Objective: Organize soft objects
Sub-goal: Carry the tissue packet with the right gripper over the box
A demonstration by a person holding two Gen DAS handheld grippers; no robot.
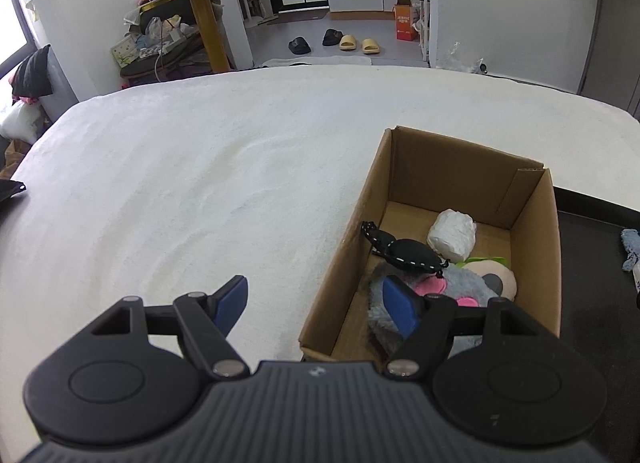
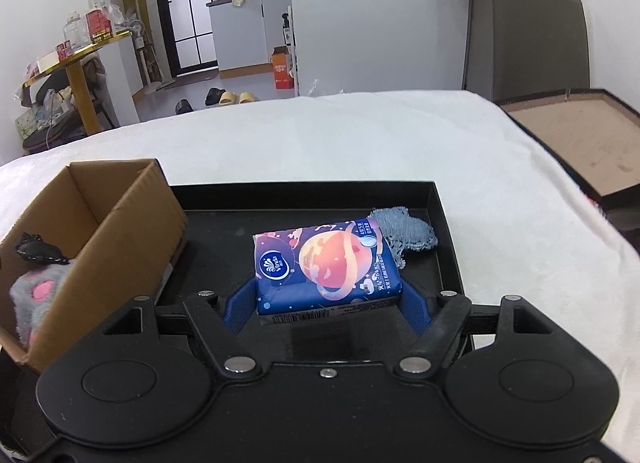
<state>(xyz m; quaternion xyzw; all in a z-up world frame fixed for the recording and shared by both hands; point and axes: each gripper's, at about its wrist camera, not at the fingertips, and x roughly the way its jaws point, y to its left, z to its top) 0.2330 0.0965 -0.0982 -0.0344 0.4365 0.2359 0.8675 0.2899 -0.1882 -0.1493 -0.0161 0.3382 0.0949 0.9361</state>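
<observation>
My right gripper (image 2: 326,303) is shut on a blue tissue pack (image 2: 326,265) with a planet print, held over the black tray (image 2: 440,247). A blue knitted cloth (image 2: 408,233) lies in the tray's far right corner. A cardboard box (image 1: 536,255) stands left of the tray and also shows in the right wrist view (image 2: 120,231). In it lie a grey and pink plush toy (image 1: 464,287), a black eye mask (image 1: 408,251) and a white bundle (image 1: 452,237). My left gripper (image 1: 316,303) is open and empty, its jaws astride the box's near left wall.
Everything rests on a bed with a white fleecy cover (image 1: 200,183). An open brown-lined flat box (image 2: 580,143) lies at the bed's far right. A yellow side table (image 1: 204,11) with clutter and several slippers (image 1: 340,41) stand on the floor beyond.
</observation>
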